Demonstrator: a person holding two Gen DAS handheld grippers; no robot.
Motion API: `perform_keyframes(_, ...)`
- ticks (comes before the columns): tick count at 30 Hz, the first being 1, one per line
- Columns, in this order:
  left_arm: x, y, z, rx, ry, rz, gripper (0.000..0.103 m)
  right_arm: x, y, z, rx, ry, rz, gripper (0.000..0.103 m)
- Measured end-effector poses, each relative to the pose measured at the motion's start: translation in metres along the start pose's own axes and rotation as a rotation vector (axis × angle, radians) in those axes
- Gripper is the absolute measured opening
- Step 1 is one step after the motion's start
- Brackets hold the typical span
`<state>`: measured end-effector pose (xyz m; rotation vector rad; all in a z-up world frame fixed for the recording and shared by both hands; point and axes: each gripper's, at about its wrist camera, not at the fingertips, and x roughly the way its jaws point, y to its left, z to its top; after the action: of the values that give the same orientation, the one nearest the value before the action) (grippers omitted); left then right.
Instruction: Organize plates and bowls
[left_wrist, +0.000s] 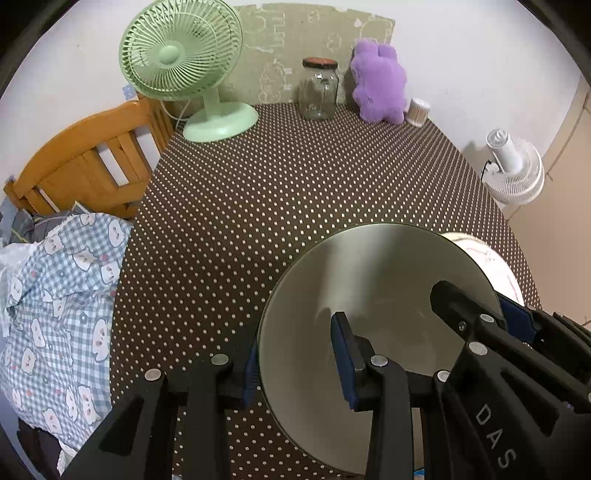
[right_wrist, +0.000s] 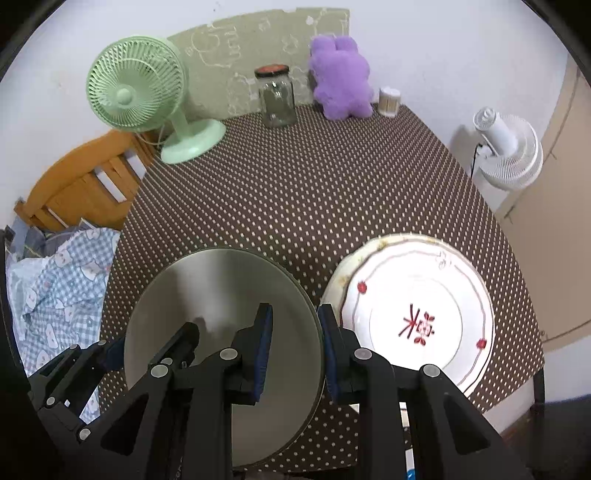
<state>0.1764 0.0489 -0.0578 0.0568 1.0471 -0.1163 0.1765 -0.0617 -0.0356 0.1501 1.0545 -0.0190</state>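
Observation:
A round steel bowl (left_wrist: 369, 288) hangs tilted just above the dotted tablecloth, gripped from both sides. My left gripper (left_wrist: 295, 363) is shut on its left rim, one blue pad outside the wall and one inside. My right gripper (right_wrist: 295, 350) is shut on the opposite rim of the steel bowl (right_wrist: 221, 295) in the same way. Each view also shows the other gripper on the far rim: the right gripper (left_wrist: 480, 310) and the left gripper (right_wrist: 147, 343). A white plate (right_wrist: 417, 314) with red characters lies on the table just right of the bowl, seemingly on a second plate; its edge (left_wrist: 491, 258) peeks out behind the bowl.
At the table's far edge stand a green desk fan (right_wrist: 136, 96), a glass jar (right_wrist: 277, 99), a purple plush toy (right_wrist: 340, 81) and a swab container (right_wrist: 389, 99). A wooden chair (left_wrist: 85, 162) and checked cloth (left_wrist: 55, 314) are left. A white fan (right_wrist: 506, 147) stands right.

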Motion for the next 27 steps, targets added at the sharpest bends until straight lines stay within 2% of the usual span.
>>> perform_keyframes(27, 0.036, 0.012, -0.005, -0.006, 0.073, -0.001, 0.034, 0.04, 0.01, -0.002, -0.003, 0.078, -0.019, 0.029)
